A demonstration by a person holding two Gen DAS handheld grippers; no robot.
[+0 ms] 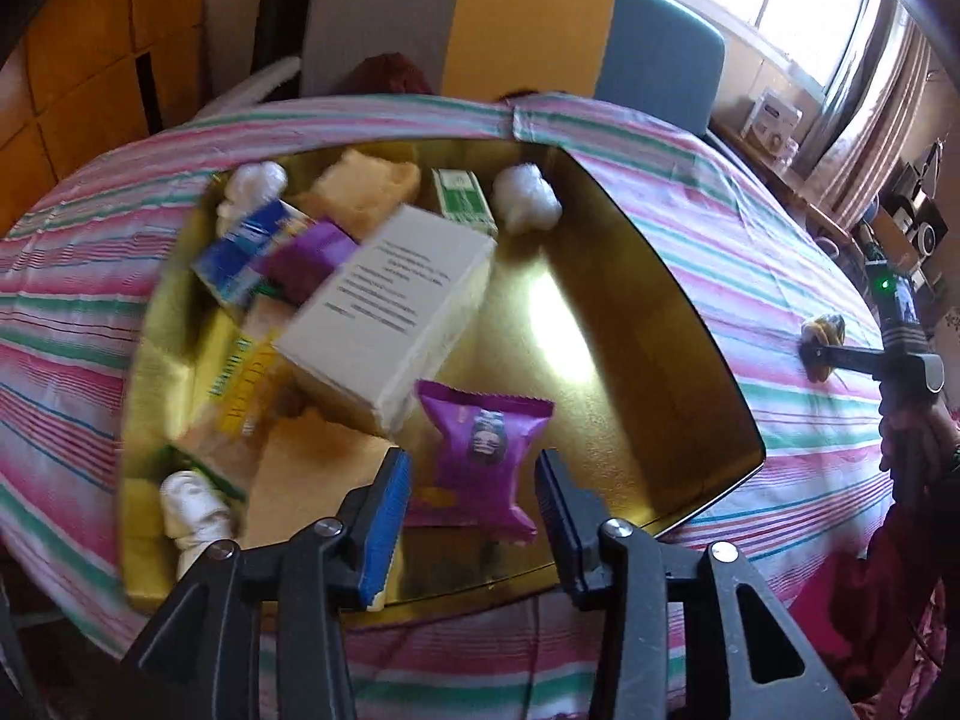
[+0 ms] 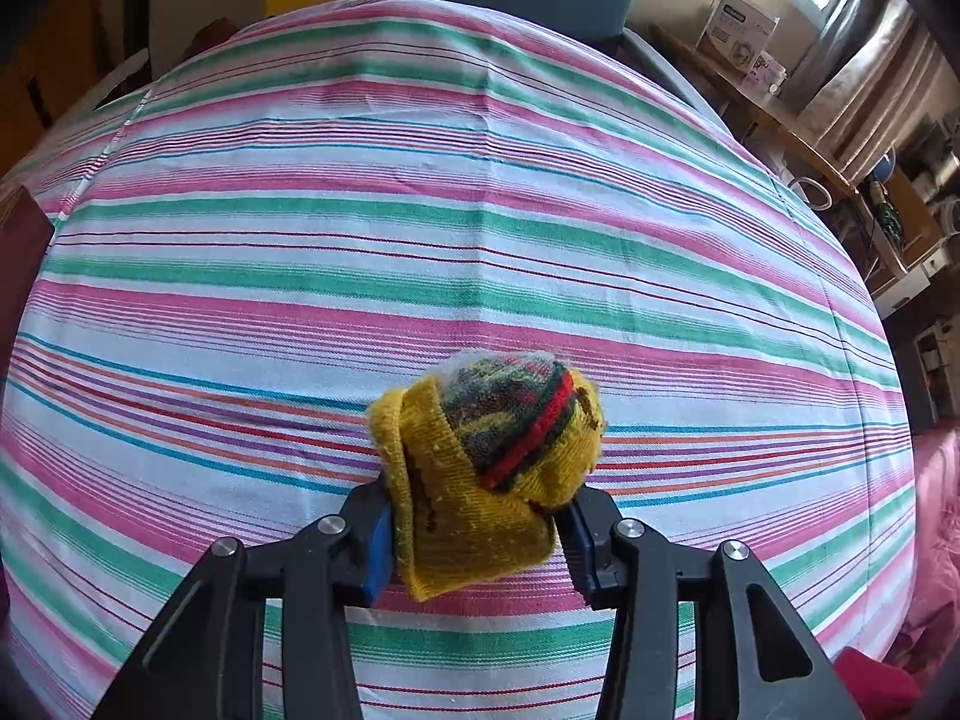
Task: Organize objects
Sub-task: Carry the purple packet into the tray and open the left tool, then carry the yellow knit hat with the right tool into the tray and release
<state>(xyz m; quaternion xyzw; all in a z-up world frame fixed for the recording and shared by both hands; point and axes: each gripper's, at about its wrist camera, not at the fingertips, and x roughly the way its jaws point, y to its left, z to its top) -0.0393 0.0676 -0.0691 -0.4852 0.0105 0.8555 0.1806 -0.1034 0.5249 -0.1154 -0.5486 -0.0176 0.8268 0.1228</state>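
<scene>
Left gripper [image 1: 474, 501] spread, pads clear of the purple snack packet [image 1: 483, 456] lying between them in the gold tray [image 1: 660, 324]. Right gripper [image 2: 477, 531] pinches the yellow rolled sock [image 2: 489, 468] on the striped tablecloth [image 2: 420, 228] (tray lies to its left).

Purple snack packet [image 1: 485, 461] in a gold tray [image 1: 654, 324]; mustard, red-and-green-banded rolled sock [image 2: 489, 468] on pink-green-white striped cloth [image 2: 420, 228]
</scene>
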